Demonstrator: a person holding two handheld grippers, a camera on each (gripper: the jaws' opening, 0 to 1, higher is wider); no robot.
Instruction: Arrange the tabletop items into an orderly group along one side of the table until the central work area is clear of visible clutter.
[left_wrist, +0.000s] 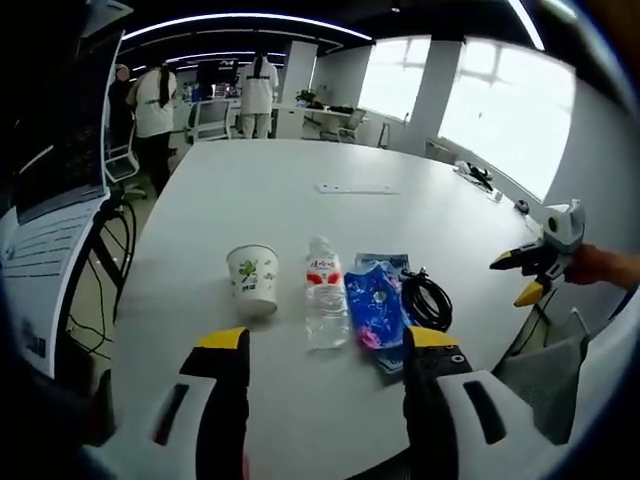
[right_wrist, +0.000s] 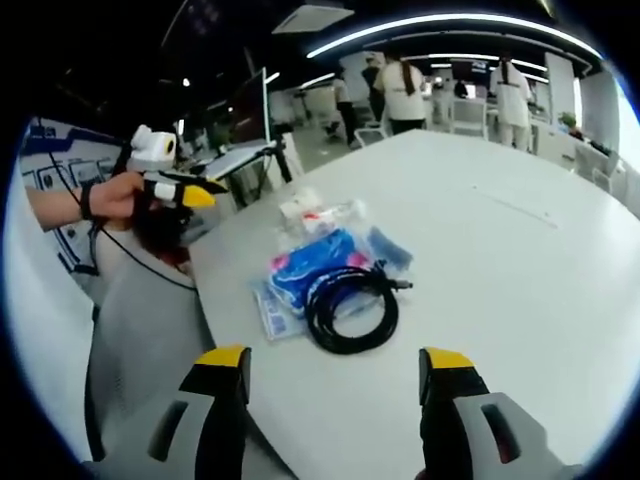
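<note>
On the white table (left_wrist: 250, 200), the clear plastic water bottle (left_wrist: 325, 295) lies just ahead between the left gripper's (left_wrist: 325, 350) parted jaws, its long axis apparently pointing away.

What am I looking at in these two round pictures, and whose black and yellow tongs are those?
No robot here: a person holds one set of tongs in each hand, and a small camera rides on each. In the left gripper view, the left tongs rise from the bottom, open and holding nothing. Near the edge of the white table stand a paper cup and a water bottle, with a blue packet and a coiled black cable lying beside them. The right gripper view looks at the same group from the other side, over the right tongs, also open and holding nothing.
</note>
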